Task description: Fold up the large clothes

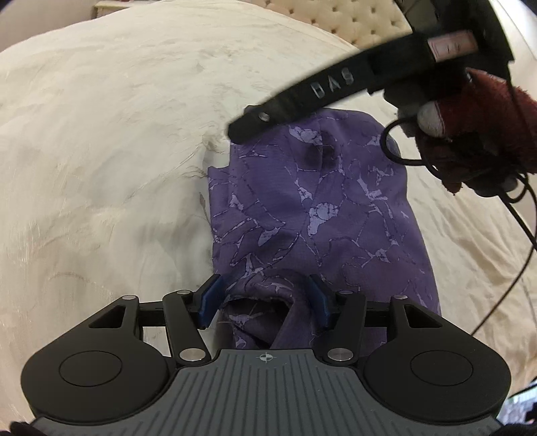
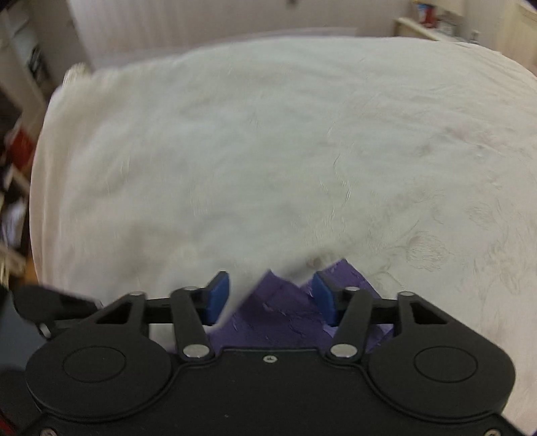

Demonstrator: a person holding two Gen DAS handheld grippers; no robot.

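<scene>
A purple patterned garment (image 1: pixel 315 214) lies folded into a long strip on the cream bedspread (image 1: pixel 100 151). My left gripper (image 1: pixel 265 295) is open, its blue pads on either side of the garment's near end, where a fold of cloth rises between them. The right gripper's body shows in the left wrist view (image 1: pixel 302 97) above the garment's far end, held by a hand in a dark red glove (image 1: pixel 470 127). In the right wrist view my right gripper (image 2: pixel 270 295) is open over a corner of the purple garment (image 2: pixel 285 312), with the cloth below the pads.
A tufted cream headboard (image 1: pixel 352 20) stands at the far side of the bed. A black cable (image 1: pixel 503 201) hangs from the right gripper. Shelves with clutter (image 2: pixel 16 141) stand left of the bed and a shelf (image 2: pixel 433 20) at the back right.
</scene>
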